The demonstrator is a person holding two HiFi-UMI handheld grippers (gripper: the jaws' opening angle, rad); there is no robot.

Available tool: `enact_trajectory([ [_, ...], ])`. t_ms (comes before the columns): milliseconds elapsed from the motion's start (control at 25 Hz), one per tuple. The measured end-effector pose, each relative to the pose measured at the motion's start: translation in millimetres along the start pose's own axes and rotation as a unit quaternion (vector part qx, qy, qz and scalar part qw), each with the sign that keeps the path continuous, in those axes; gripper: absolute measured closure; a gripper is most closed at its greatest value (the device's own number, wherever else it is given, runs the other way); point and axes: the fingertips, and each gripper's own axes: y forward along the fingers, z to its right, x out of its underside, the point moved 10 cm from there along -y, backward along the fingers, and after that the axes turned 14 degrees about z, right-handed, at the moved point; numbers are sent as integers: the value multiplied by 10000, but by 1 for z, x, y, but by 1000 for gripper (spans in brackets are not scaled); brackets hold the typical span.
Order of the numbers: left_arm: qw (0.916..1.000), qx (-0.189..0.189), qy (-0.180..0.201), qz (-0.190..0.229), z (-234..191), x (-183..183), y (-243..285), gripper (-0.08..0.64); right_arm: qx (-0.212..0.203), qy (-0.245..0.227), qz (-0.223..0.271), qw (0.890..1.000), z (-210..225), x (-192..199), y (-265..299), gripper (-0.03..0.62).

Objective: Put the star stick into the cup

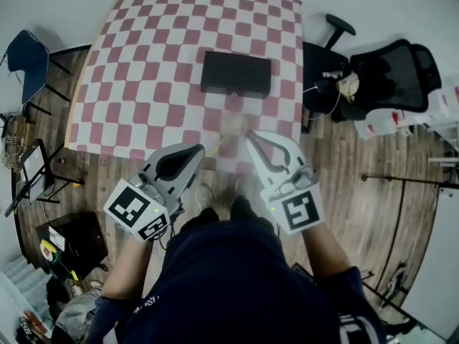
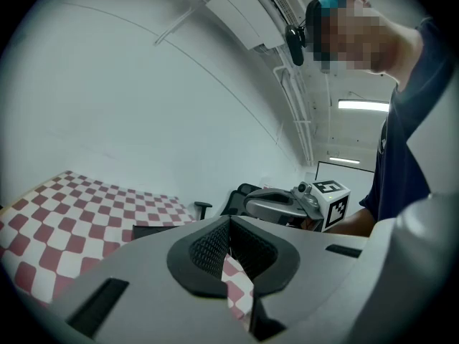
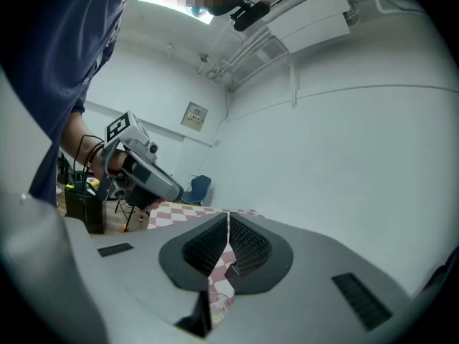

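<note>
left tongs: you are holding them closed, empty | right tongs: likewise pinched together, empty | star stick: blurred yellow streak showing at table near edge

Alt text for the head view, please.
Looking down, a person holds the left gripper and right gripper, both shut, at the near edge of a pink-checked table. A black box lies mid-table; something pale and blurred sits by the gripper tips.

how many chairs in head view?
2: a blue chair left of the table, a black office chair right of it. Others may sit out of frame.
</note>
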Motion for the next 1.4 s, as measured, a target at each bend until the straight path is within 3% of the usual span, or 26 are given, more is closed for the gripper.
enact_trajectory([
  [320,9999,149,50,-38,4,-6,4,531,88,112,115,9998,1,-10,-3,572],
  [560,9997,212,57,-51,8,-4,5,531,418,828,56,9957,-1,2,-11,575],
  [760,9997,218,35,-72,9,-2,6,531,451,1121,5,9927,-3,10,-12,575],
  [1400,9996,248,-53,-138,19,9,11,531,500,1439,-361,9877,-6,26,-19,577],
])
